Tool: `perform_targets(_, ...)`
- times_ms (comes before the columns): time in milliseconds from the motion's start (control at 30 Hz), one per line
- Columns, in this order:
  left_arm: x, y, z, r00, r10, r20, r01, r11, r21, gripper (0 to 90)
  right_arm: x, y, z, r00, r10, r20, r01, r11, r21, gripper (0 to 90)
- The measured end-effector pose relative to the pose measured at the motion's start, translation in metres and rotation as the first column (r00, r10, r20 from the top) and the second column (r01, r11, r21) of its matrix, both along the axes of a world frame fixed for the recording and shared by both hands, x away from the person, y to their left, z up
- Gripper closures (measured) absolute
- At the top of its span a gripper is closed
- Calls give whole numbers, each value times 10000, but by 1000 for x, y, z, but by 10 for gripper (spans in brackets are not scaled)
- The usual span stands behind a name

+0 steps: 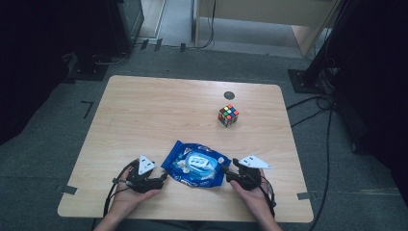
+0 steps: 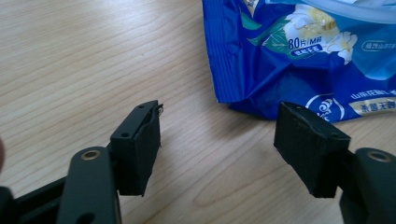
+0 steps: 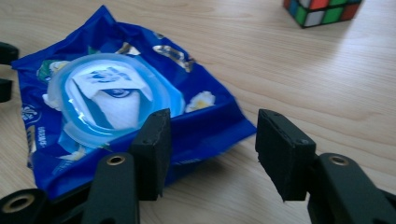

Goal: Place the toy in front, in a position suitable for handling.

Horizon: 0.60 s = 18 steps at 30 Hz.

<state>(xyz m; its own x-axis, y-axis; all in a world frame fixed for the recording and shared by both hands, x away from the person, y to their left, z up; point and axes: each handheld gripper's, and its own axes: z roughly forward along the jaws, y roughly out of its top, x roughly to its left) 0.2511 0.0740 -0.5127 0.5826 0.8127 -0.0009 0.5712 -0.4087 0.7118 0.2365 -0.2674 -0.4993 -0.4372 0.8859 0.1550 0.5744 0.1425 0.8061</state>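
The wooden table (image 1: 144, 110) carries a blue wipes pack (image 1: 196, 164) at its near edge, between my two hands, with a puzzle cube (image 1: 228, 115) well apart behind it. My left gripper (image 2: 217, 149) and right gripper (image 3: 210, 151) both stand spread, each just beside one end of the pack. I judge I should close squarely on the crimped ends, clear of the plastic lid (image 3: 112, 105).
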Motion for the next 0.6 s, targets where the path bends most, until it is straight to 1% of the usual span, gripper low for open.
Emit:
perform_targets(33,0,0,0,10000,0,0,0,10000,0,358,0,0,0,10000,0,0,0,10000,0,480)
perform_targets(67,5,-1,0,9997,214,-97,-213,9997,80,367,3,6,0,9999,44,-122,-43,9999,106,496)
perform_targets(100,7,0,0,9992,396,-109,-396,9992,43,379,4,7,0,9998,25,-188,-22,9998,187,506)
perform_targets(133,11,0,0,9983,576,-129,-575,9983,56,393,6,9,0,9998,-5,-181,9,9997,224,506)
perform_targets(167,11,0,0,9983,576,-129,-575,9983,56,400,6,9,0,9998,-5,-181,9,9997,224,506)
perform_targets(200,15,2,0,9969,771,-133,-770,9970,106,410,8,11,1,9998,-6,-206,11,9997,246,507)
perform_targets(233,23,4,1,9942,1070,-122,-1067,9941,177,414,10,17,1,9998,37,-188,-33,9998,207,505)
perform_targets(267,27,5,1,9920,1258,-143,-1255,9919,215,416,10,20,1,9998,84,-197,-81,9998,166,503)
perform_targets(333,36,7,2,9863,1643,-174,-1638,9862,256,416,11,27,1,9993,328,-184,-325,9993,209,503)
perform_targets(367,36,7,2,9863,1643,-174,-1638,9862,256,418,11,27,1,9993,328,-184,-325,9993,209,503)
perform_targets(400,42,8,2,9818,1894,-161,-1888,9815,328,422,12,35,1,9988,469,-149,-467,9989,88,494)
perform_targets(433,46,8,2,9787,2046,-146,-2039,9783,361,422,12,35,1,9988,469,-149,-467,9989,88,494)
perform_targets(467,54,8,2,9715,2370,-64,-2365,9707,429,425,13,41,2,9984,542,-139,-542,9985,32,494)
perform_targets(500,54,8,2,9715,2370,-64,-2365,9707,429,426,13,41,2,9984,542,-139,-542,9985,32,494)
perform_targets(533,63,9,2,9614,2750,-5,-2747,9605,442,425,13,47,3,9979,633,-124,-632,9980,94,494)
perform_targets(567,67,10,2,9557,2942,35,-2941,9549,415,424,13,50,3,9978,659,-119,-658,9978,117,494)
perform_targets(600,67,10,2,9557,2942,35,-2941,9549,415,423,13,50,3,9978,659,-119,-658,9978,117,494)
